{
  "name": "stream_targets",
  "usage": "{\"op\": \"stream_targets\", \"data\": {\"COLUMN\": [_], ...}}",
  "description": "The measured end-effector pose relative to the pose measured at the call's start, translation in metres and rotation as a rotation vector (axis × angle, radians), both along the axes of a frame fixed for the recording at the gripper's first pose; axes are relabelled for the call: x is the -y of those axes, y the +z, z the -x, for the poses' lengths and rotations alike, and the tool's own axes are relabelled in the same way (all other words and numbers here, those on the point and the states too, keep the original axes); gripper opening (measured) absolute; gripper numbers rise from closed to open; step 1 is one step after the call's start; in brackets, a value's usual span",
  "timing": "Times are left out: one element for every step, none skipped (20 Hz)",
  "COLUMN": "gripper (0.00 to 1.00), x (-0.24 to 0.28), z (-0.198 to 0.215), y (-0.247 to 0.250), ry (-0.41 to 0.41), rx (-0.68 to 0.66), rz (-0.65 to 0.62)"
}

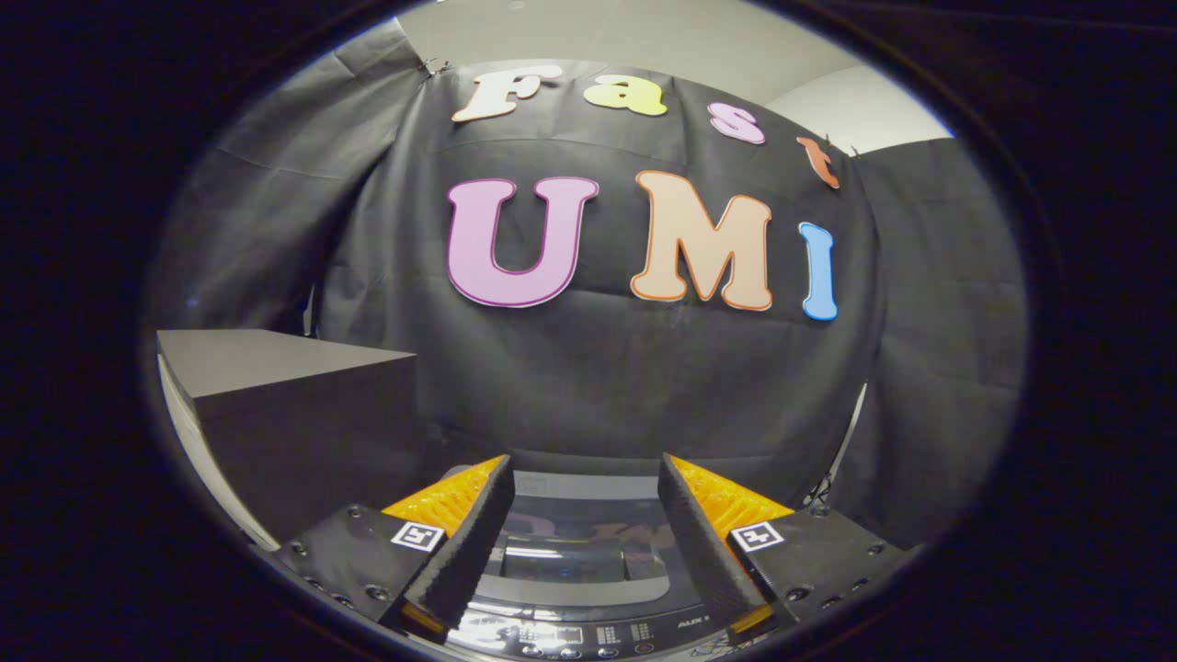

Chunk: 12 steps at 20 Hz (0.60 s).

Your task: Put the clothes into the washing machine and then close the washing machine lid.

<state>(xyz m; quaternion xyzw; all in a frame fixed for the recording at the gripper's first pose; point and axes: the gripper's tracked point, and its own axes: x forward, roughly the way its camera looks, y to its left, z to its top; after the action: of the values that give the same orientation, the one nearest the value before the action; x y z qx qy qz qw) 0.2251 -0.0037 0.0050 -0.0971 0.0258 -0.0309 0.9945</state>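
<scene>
My gripper (585,478) is open, with nothing between its fingers. Below and between the fingers lies the top of the washing machine (579,552). Its dark glass lid (575,538) lies flat and down, reflecting the wall. The machine's control panel (588,634) with buttons runs along the near edge, just under the fingertips' base. I see no clothes here.
A grey box-shaped cabinet (294,405) stands to the left of the machine, taller than its top. The black cloth wall (644,386) hangs close behind the machine. A thin pole (851,432) leans at the right.
</scene>
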Motion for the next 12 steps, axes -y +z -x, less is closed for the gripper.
{"op": "stream_targets", "data": {"gripper": [0.97,0.97,0.97,0.97,0.97,0.97,0.97,0.97,0.97,0.97,0.97,0.97], "x": [-0.003,-0.005,-0.009,-0.013,-0.014,-0.015,-0.016,-0.017,-0.018,-0.016,-0.014,-0.014], "z": [0.006,0.012,0.018,0.023,0.029,0.036,0.042,0.050,0.057,0.066,0.072,0.079], "y": [0.000,0.001,0.004,0.005,0.004,-0.001,-0.006,-0.009,-0.010,-0.010,-0.010,-0.013], "ry": [0.013,0.027,0.050,0.070,0.081,0.092,0.102,0.117,0.128,0.129,0.123,0.127], "rx": [-0.004,-0.006,0.002,0.010,0.010,-0.001,-0.014,-0.023,-0.021,-0.019,-0.007,-0.006], "rz": [-0.011,-0.017,-0.015,-0.009,0.000,0.006,0.008,0.005,-0.002,-0.009,-0.018,-0.021]}}
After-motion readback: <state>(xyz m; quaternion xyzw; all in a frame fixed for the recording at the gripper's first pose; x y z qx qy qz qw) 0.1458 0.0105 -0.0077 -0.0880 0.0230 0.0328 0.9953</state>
